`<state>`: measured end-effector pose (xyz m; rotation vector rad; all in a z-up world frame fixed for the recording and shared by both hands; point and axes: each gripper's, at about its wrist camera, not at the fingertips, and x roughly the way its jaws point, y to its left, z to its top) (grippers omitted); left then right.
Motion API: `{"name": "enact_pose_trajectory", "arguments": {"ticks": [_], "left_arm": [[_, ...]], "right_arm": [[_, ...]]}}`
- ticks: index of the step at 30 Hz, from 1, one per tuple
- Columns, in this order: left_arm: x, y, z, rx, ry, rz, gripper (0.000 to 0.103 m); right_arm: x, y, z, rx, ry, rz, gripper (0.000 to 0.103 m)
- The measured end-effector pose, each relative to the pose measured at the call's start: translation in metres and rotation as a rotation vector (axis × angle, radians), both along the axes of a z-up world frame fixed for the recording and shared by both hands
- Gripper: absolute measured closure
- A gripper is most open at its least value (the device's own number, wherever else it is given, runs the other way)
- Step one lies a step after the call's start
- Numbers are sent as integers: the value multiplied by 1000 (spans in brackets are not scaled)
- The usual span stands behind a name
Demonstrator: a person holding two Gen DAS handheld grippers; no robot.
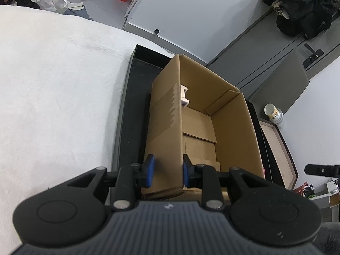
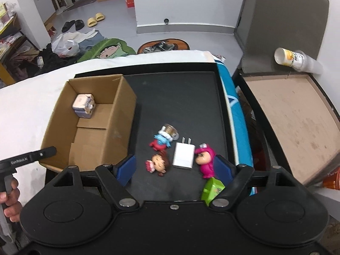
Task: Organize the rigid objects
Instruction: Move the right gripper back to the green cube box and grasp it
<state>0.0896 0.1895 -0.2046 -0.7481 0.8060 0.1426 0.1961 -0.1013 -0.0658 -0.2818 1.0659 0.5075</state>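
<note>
1. Left tool [image 1: 167, 171]: its blue-padded fingers [image 1: 150, 170] straddle the near left wall of the cardboard box [image 1: 165, 114], one pad outside and one inside; whether they clamp the wall cannot be told.
2. Cardboard box [image 2: 119, 116]: open-topped, standing at the left side of the black tray [image 2: 180, 97], which lies on a white-covered bed [image 2: 27, 97].
3. Pale toy block [image 2: 84, 106]: lies inside the box against its far left corner; in the left wrist view it shows as a white piece [image 1: 184, 96] beside the wall.
4. Right tool [image 2: 177, 167]: spread wide and empty, hovering above the loose objects on the tray.
5. White charger plug [image 2: 183, 155]: flat on the tray, prongs pointing away.
6. Brown-haired doll [image 2: 158, 162]: just left of the charger.
7. Pink figure [image 2: 205, 161]: just right of the charger.
8. Blue-and-red figure [image 2: 161, 141]: beyond the doll, touching a clear-capped round object [image 2: 170, 130].
9. Green block [image 2: 211, 190]: nearest the right finger, partly hidden.
</note>
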Motion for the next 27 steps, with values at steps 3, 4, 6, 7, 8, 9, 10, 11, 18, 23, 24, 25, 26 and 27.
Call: {"name": "enact_pose_trajectory", "arguments": {"ticks": [3, 4, 6, 7, 8, 9, 10, 11, 18, 23, 24, 25, 26, 27], "left_arm": [[1, -1, 0, 4, 3, 1, 78], [1, -2, 1, 6, 4, 1, 78], [1, -2, 1, 6, 6, 2, 78], [2, -3, 1, 8, 7, 2, 78], [2, -3, 1, 10, 8, 1, 78], [2, -4, 1, 12, 9, 1, 78], [2, -4, 1, 14, 10, 1, 78], [2, -4, 1, 15, 10, 1, 78], [3, -5, 1, 14, 14, 1, 78], [3, -5, 1, 12, 14, 2, 78], [3, -5, 1, 12, 14, 2, 78], [3, -5, 1, 12, 14, 2, 78], [3, -5, 1, 12, 14, 1, 78], [3, -5, 1, 11, 14, 1, 78]], "right_arm": [[4, -11, -4, -7, 9, -16, 24], [6, -15, -6, -1, 19, -25, 24], [12, -24, -12, 23, 55, -48, 24], [14, -29, -17, 21, 67, -64, 25], [17, -32, -21, 12, 74, -76, 27], [19, -35, -25, 6, 86, -89, 29], [22, -39, -30, 5, 105, -105, 30], [24, -41, -34, 3, 121, -116, 32], [37, -53, -58, 1, 227, -196, 40], [46, -57, -76, -20, 286, -237, 46], [47, -57, -79, -30, 297, -244, 46], [49, -58, -82, -31, 309, -248, 46], [50, -59, -85, -31, 323, -252, 46], [51, -60, -88, -37, 331, -258, 47]]}}
